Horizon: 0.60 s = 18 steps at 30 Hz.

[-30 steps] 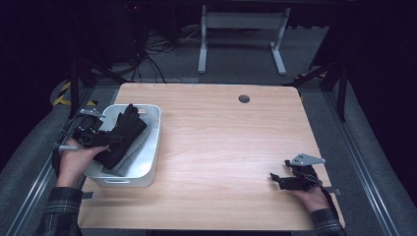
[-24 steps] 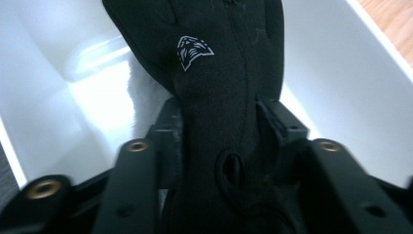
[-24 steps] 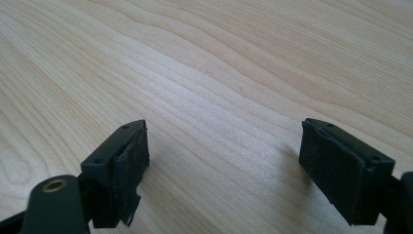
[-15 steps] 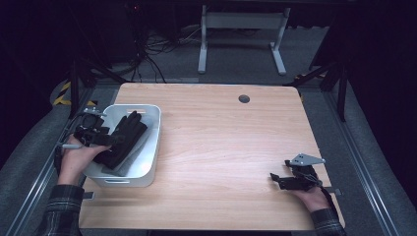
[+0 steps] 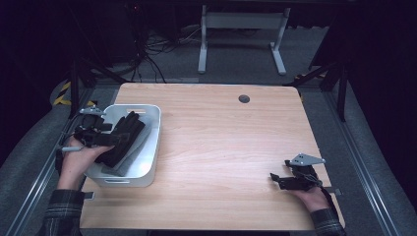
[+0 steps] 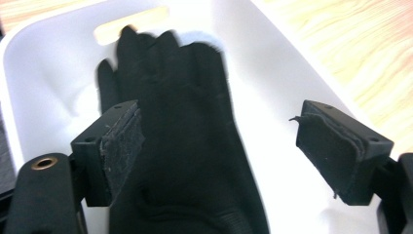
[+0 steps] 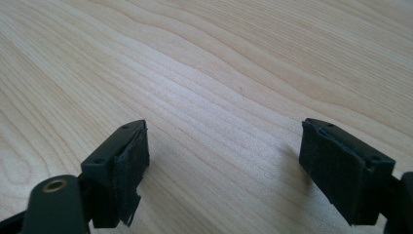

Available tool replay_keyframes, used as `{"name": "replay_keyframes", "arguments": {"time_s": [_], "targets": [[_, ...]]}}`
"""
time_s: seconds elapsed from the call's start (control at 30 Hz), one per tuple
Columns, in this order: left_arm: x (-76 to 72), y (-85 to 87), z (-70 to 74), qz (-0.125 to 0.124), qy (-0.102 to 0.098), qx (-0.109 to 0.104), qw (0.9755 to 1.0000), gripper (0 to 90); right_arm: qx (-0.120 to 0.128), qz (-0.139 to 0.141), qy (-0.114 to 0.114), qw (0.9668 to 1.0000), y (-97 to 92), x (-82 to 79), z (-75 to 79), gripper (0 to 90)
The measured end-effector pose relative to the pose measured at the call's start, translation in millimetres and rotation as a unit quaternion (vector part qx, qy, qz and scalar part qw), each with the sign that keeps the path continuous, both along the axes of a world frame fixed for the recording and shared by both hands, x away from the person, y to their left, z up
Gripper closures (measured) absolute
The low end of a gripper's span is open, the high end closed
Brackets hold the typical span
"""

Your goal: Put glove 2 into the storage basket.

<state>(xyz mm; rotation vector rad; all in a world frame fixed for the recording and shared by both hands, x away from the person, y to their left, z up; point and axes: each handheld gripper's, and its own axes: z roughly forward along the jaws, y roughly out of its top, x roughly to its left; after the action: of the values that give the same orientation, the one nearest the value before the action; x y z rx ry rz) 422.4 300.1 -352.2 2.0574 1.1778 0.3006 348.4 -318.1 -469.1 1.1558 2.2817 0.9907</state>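
A black glove [image 5: 125, 135] lies in the white bin [image 5: 150, 147] at the table's left, fingers pointing to the far end. My left gripper [image 5: 109, 139] hovers over the glove's cuff end. Its jaws have just been opening and now stand wide. In the left gripper view the glove [image 6: 190, 146] lies beneath and between the pads [image 6: 122, 146] without being pressed, inside the bin [image 6: 272, 73]. My right gripper [image 5: 278, 179] rests near the table's front right corner. It is open over bare wood [image 7: 224, 97], with nothing between its fingertips [image 7: 336, 170].
The wooden table [image 5: 221, 147] has a dark cable hole [image 5: 244, 99] near its far edge. A white desk frame [image 5: 241, 29] and loose cables [image 5: 147, 54] sit on the floor beyond. Dark rails run along both sides of the table.
The left gripper's jaws have spread apart off the glove, and the hand has drawn back a little and risen. The glove stays in the bin. The right hand has not moved.
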Motion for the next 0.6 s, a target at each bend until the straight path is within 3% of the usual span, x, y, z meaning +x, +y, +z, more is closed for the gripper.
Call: {"name": "replay_keyframes", "arguments": {"time_s": [0.27, 0.6], "targets": [[-9.6, -33.4, 11.3, -0.026, -0.02, -0.016, 0.9993, 18.0, 0.001, 0.002, 0.001, 1.0, -0.2, 0.3, 0.0, 18.8], [-22.2, -90.8, 16.8, -0.08, -0.041, -0.033, 0.9954, 18.0, 0.001, 0.002, 0.001, 1.0, 0.1, 0.6, 0.0, 18.8]]}}
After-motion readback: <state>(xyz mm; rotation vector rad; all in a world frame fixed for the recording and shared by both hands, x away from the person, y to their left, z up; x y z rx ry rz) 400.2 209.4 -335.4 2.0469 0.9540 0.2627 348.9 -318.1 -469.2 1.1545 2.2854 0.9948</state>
